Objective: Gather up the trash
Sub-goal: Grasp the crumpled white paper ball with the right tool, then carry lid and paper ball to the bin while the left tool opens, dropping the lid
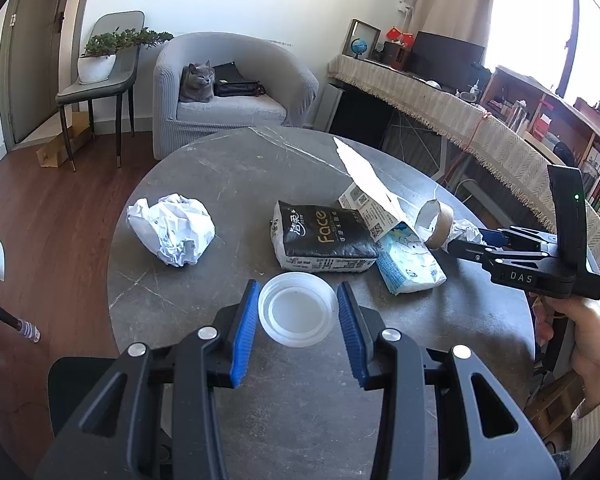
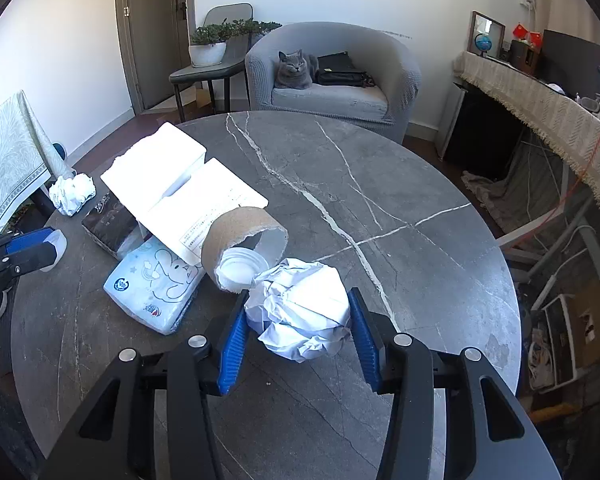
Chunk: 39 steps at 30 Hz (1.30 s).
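On the round grey marble table (image 1: 228, 168) my left gripper (image 1: 298, 312) is open, its blue pads either side of a white plastic lid (image 1: 298, 309); whether they touch it I cannot tell. A crumpled white paper ball (image 1: 171, 229) lies to the left. My right gripper (image 2: 298, 326) is open around another crumpled paper ball (image 2: 300, 312), close on both sides. A cardboard tape roll (image 2: 244, 244) with a white lid inside lies just beyond it. The right gripper also shows in the left wrist view (image 1: 466, 242).
A black tissue pack (image 1: 324, 242), a blue-white tissue pack (image 1: 410, 260) and an open white carton (image 2: 180, 188) lie mid-table. A grey cat (image 2: 296, 70) sits on the armchair behind. A cloth-covered desk (image 2: 540, 108) is at right, a chair with a plant (image 1: 100, 64) at left.
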Available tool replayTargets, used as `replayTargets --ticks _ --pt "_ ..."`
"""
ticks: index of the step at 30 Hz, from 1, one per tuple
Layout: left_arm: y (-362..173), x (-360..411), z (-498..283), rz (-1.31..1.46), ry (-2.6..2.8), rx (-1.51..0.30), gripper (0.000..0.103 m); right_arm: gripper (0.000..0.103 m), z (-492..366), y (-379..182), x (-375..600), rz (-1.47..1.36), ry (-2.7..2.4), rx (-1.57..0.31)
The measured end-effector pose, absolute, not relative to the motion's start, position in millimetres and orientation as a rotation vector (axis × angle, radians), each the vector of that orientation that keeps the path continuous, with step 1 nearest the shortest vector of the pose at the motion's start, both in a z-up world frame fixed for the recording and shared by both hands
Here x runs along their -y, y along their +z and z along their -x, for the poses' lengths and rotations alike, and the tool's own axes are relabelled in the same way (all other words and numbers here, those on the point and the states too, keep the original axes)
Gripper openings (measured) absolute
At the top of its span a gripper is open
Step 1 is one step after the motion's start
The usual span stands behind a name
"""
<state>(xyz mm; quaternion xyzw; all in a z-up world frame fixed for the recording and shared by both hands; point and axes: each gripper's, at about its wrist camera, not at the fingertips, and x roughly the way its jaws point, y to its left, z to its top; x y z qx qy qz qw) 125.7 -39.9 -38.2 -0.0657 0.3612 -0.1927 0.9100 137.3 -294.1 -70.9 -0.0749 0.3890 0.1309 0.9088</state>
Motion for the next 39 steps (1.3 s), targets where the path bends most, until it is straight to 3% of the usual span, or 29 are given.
replayTargets --ticks 39 --pt "-19.1 -67.2 -74.8 0.175 -0.235 -0.715 0.042 0.048 -92.2 -34.4 146.7 0.177 0.523 -0.710"
